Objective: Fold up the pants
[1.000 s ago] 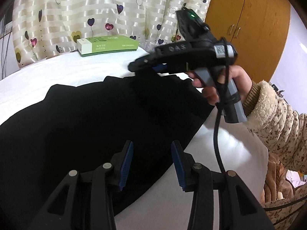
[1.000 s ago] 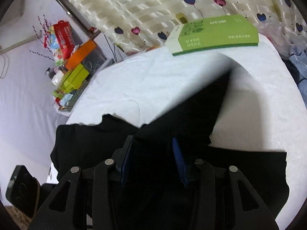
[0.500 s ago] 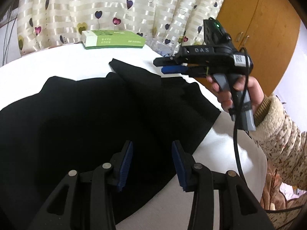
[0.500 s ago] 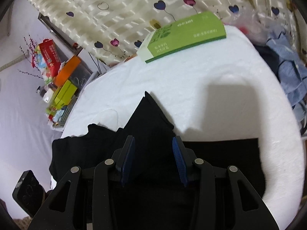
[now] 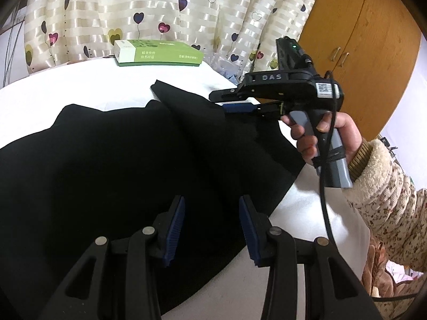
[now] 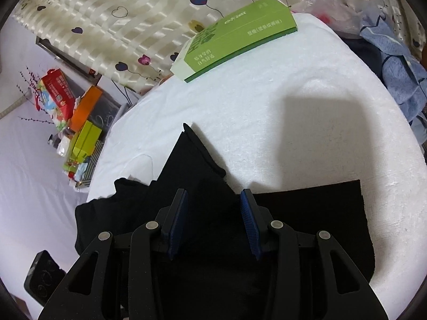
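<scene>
Black pants (image 5: pixel 128 160) lie folded on a white-covered table (image 5: pixel 66 85). One corner of the cloth points toward the far side. In the right wrist view the pants (image 6: pixel 307 213) spread under and ahead of the fingers. My left gripper (image 5: pixel 212 229) is open and empty just above the near part of the pants. My right gripper (image 6: pixel 213 221) is open and empty over the pants. It also shows in the left wrist view (image 5: pixel 234 101), held in a hand above the far right edge of the cloth.
A green and white box (image 5: pixel 157 56) lies at the far edge of the table, also seen in the right wrist view (image 6: pixel 237 40). A heart-print curtain (image 5: pixel 160 8) hangs behind. A wooden cabinet (image 5: pixel 360 40) stands right. Blue clothes (image 6: pixel 395 72) lie past the table.
The right gripper let go of the raised pant flap, which now lies flat on the table. The right gripper has drawn back and up from the cloth.
</scene>
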Available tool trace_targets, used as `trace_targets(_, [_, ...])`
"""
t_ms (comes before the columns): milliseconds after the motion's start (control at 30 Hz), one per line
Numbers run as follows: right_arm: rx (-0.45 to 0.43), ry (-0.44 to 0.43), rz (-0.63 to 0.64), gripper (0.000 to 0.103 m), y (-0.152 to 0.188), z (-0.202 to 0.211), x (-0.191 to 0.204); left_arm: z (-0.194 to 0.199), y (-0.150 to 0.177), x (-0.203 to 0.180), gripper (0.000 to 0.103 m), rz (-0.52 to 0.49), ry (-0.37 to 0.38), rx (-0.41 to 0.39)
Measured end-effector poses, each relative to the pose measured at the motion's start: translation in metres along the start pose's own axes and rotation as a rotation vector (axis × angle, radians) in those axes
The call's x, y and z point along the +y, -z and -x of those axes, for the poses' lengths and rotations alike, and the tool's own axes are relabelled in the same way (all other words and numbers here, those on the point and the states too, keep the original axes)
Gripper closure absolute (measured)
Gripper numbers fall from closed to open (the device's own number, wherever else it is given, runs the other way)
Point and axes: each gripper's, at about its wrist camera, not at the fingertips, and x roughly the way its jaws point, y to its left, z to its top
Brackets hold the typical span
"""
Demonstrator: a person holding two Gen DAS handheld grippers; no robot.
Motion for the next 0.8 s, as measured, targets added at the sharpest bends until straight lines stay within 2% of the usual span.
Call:
trace_targets(67, [-0.003, -0.005, 0.013, 0.079, 0.001, 0.002, 0.002, -0.002, -0.002, 0.0, 0.058, 0.005, -0.004, 0.0])
trace_targets(100, [-0.007, -0.005, 0.021, 0.095, 0.002, 0.004, 0.003, -0.003, -0.002, 0.0, 0.058, 0.007, -0.002, -0.002])
trace_targets(133, [-0.018, 0.001, 0.031, 0.099, 0.003, 0.006, 0.005, -0.004, -0.003, -0.001, 0.059, 0.009, 0.0, -0.005])
trace_targets(267, [-0.073, 0.006, 0.057, 0.099, 0.006, 0.022, 0.011, -0.008, -0.006, -0.004, 0.061, 0.012, -0.012, -0.003])
trace_targets(333, [-0.108, -0.001, 0.057, 0.099, 0.007, 0.036, 0.012, -0.007, -0.008, -0.005, 0.078, 0.004, -0.005, -0.011])
trace_targets(433, [-0.168, 0.006, 0.067, 0.099, 0.014, 0.063, 0.015, -0.005, -0.008, -0.012, 0.089, -0.023, -0.008, -0.014])
trace_targets(667, [-0.292, 0.018, 0.036, 0.099, 0.044, 0.131, 0.005, 0.003, -0.008, -0.036, 0.096, -0.083, 0.041, -0.035])
trace_targets(800, [-0.297, 0.057, -0.031, 0.099, 0.074, 0.145, -0.017, 0.003, -0.005, -0.048, 0.097, -0.11, 0.083, -0.026])
